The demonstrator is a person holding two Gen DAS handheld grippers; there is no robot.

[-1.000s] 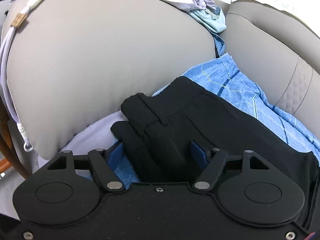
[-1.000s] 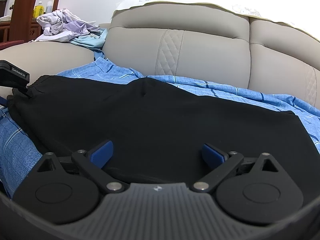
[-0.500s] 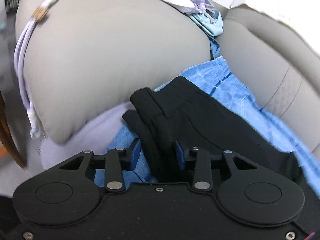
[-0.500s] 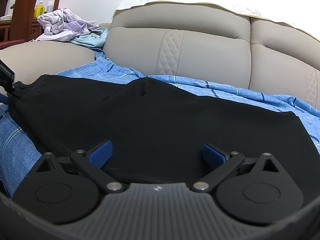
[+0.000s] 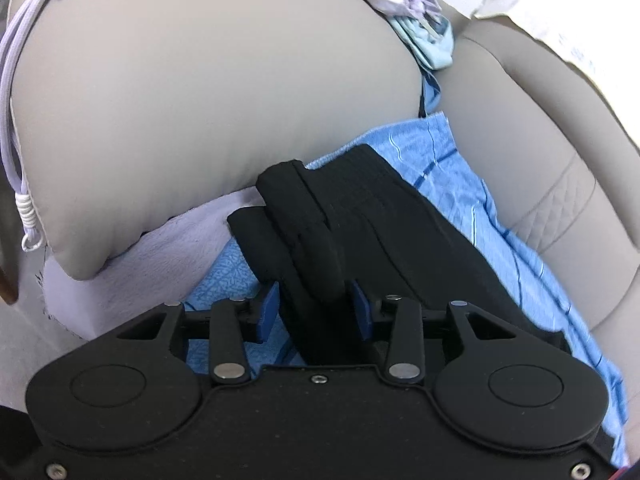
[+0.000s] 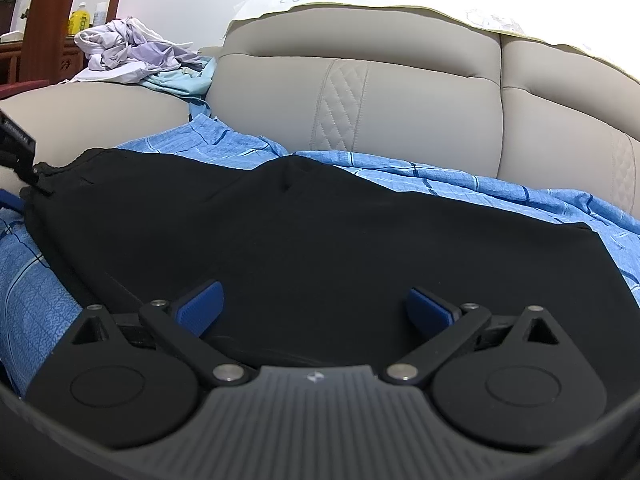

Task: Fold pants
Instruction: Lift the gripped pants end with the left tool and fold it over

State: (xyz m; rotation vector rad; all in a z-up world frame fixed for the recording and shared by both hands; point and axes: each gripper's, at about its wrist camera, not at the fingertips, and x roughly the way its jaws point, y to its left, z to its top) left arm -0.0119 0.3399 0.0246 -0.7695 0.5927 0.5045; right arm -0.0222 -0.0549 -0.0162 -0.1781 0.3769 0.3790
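Observation:
Black pants (image 6: 280, 232) lie spread flat on a blue checked cloth (image 6: 440, 176) over the sofa seat. In the left wrist view their waistband end (image 5: 320, 220) is bunched up next to the armrest. My left gripper (image 5: 314, 312) is shut on that bunch, with fabric filling the gap between the blue pads, and its jaws are opening slightly. My right gripper (image 6: 316, 308) stands wide open low over the near edge of the pants, its pads not pressing the cloth. The left tool's black housing (image 6: 16, 146) shows at the waistband end.
The beige armrest (image 5: 200, 100) bulges close behind the waistband, with a white cord (image 5: 12, 100) hanging on its left side. The sofa backrest (image 6: 400, 108) runs along the far side. A heap of pale clothes (image 6: 132, 48) lies on the armrest top.
My left gripper went from wide open to closed around the bunched waistband, then rolled and shifted sideways with it. The right gripper and the spread pants stayed as they were.

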